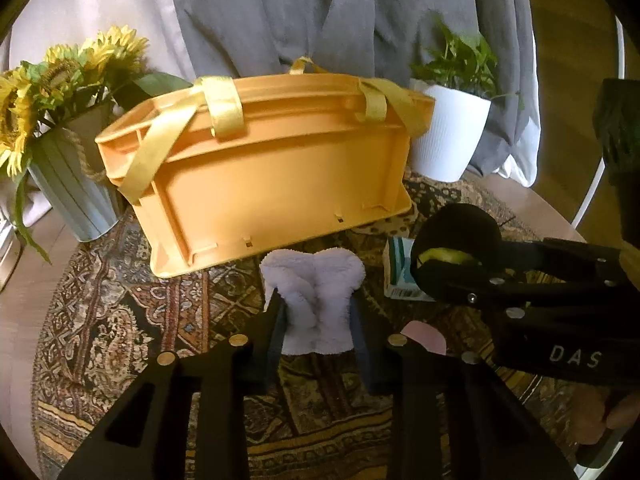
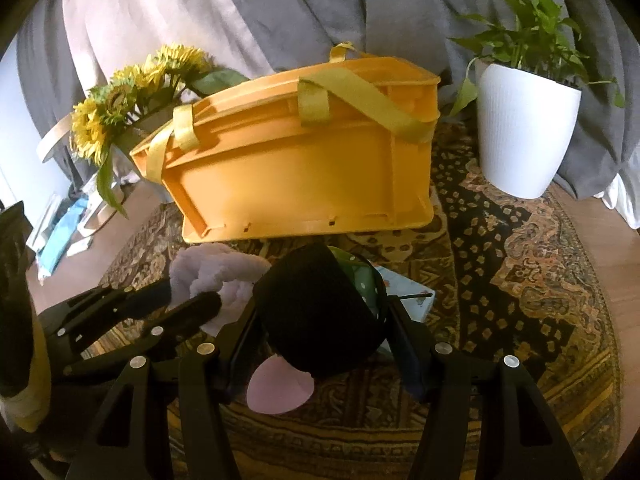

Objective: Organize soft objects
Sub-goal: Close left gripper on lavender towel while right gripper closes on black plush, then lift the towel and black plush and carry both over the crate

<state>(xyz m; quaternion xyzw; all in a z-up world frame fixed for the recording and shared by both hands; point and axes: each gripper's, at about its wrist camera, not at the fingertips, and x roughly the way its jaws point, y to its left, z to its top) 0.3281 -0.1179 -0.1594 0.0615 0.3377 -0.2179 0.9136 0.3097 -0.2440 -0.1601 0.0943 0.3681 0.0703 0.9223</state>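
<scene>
An orange plastic crate (image 1: 276, 184) with yellow ribbon handles stands on the patterned rug, also in the right wrist view (image 2: 304, 176). My left gripper (image 1: 318, 312) is shut on a white fluffy cloth (image 1: 316, 284), pinched in its middle just in front of the crate; the cloth also shows in the right wrist view (image 2: 216, 276). My right gripper (image 2: 320, 320) is shut on a black soft object (image 2: 316, 312) with a green dotted lining, held to the right of the cloth. It shows in the left wrist view (image 1: 456, 240) too.
A grey vase of sunflowers (image 1: 68, 128) stands left of the crate, a white plant pot (image 1: 448, 128) right of it. A small teal-and-white carton (image 1: 400, 276) and a pink disc (image 2: 280, 384) lie on the round rug (image 1: 120, 320). Grey curtains hang behind.
</scene>
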